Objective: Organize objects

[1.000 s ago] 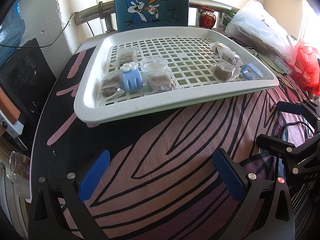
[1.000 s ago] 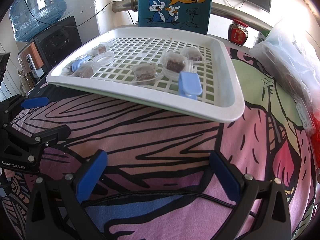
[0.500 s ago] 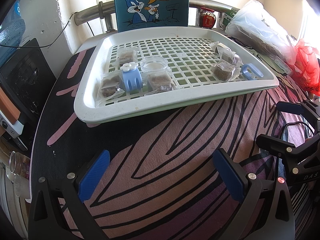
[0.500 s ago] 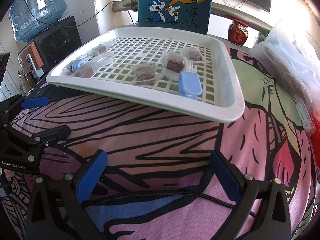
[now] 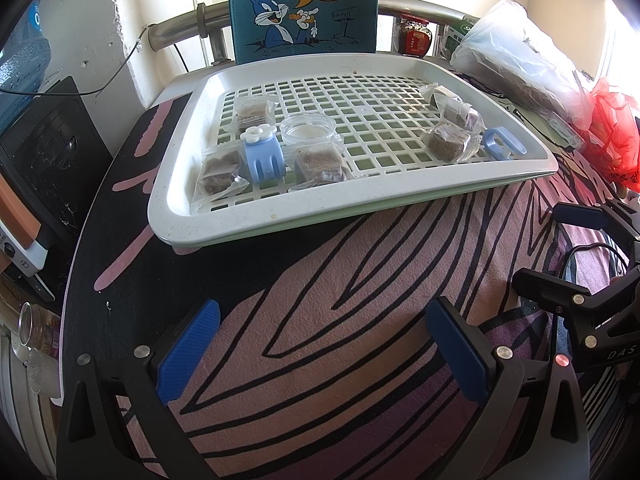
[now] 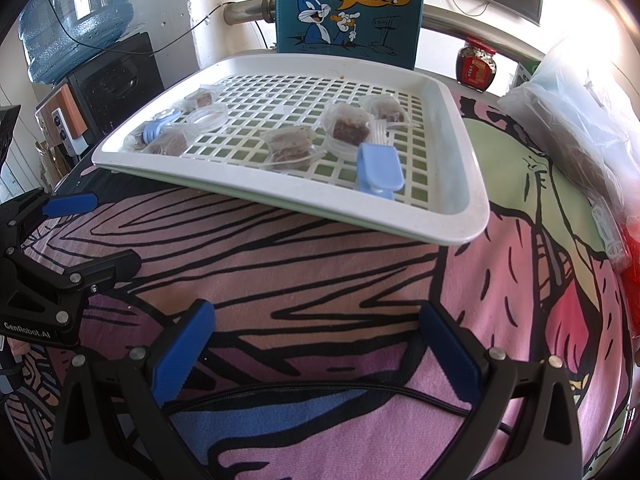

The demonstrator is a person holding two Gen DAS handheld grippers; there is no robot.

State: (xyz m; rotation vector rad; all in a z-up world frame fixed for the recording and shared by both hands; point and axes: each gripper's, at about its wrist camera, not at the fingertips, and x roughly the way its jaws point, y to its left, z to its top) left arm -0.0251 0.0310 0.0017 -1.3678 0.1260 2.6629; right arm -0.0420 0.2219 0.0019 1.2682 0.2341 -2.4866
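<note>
Nothing has shifted over the last second — both views match the earlier pictures, grippers and contents alike, so the sorting is no further along or back than it was.

The left gripper (image 5: 322, 346) hangs low over the patterned cloth with its blue fingers (image 5: 188, 350) wide apart and nothing between them. The right gripper (image 6: 314, 346) is likewise spread and empty, just beside the left.

The task's things all lie on the white slotted tray (image 5: 188, 236), well ahead of both grippers. At its left end sit clear packets of brown blocks (image 5: 218, 170), a light-blue clip with a white flower (image 5: 262, 156) and a shallow clear dish (image 5: 307, 131), close together. At the right end are more packets (image 6: 347, 128) and a second light-blue clip (image 6: 378, 172). Whether these two clusters are a finished arrangement or a jumble awaiting sorting, I cannot tell; the scene fits either.

Readable writing: the teal board (image 6: 348, 8) propped behind the tray says "WHAT'S UP DOC?" beside a cartoon rabbit. The left gripper's body, seen from the right wrist, reads "GenRobot.AI". The water bottle (image 6: 76, 12) has a blue label too small to read.
</note>
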